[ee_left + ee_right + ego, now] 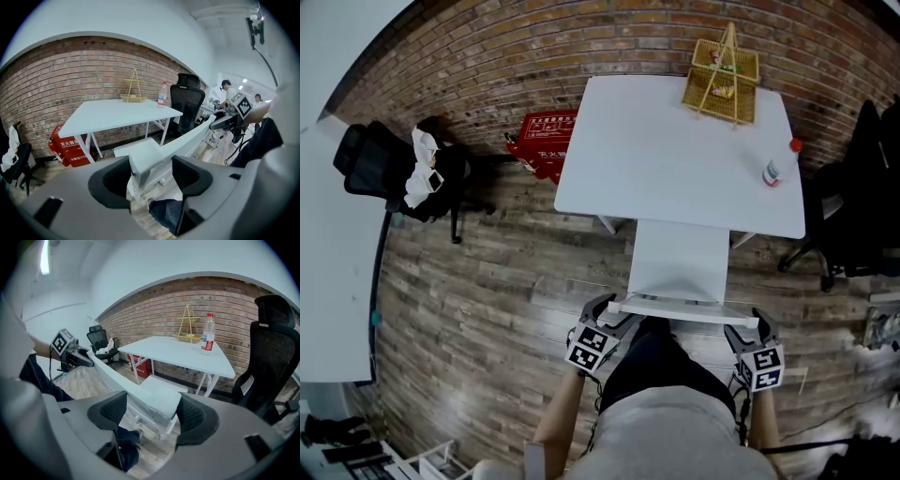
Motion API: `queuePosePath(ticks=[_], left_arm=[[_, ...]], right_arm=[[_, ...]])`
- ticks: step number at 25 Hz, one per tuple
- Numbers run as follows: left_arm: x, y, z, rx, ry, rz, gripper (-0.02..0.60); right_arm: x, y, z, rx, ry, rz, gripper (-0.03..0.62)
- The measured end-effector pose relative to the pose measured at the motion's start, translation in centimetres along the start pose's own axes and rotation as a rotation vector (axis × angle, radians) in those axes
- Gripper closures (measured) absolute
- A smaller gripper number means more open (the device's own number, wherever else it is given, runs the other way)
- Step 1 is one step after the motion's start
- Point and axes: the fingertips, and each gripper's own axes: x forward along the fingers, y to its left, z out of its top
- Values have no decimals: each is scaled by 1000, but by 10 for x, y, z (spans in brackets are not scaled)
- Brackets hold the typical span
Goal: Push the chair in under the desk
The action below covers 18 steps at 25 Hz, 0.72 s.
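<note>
The white chair (680, 258) stands with the front of its seat under the white desk (675, 159), and its backrest rail (684, 307) is just in front of me. My left gripper (607, 314) is shut on the rail's left end, my right gripper (752, 326) on its right end. In the left gripper view, the rail end (146, 164) fills the space between the pads of the left gripper (150, 176). It is the same in the right gripper view, where the rail (154, 401) sits between the pads of the right gripper (153, 416).
A wicker basket (722, 80) and a bottle (773, 169) stand on the desk. A red box (544, 145) sits by the brick wall. One black office chair (384, 164) is at the left, another (862, 206) at the right. The floor is wooden planks.
</note>
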Motion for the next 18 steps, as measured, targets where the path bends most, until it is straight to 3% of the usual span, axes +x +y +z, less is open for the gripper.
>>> queuePosePath(ticks=[18], left_arm=[[19, 26, 31, 11, -25, -26, 299]], right_arm=[[24, -15, 22, 15, -1, -6, 263]])
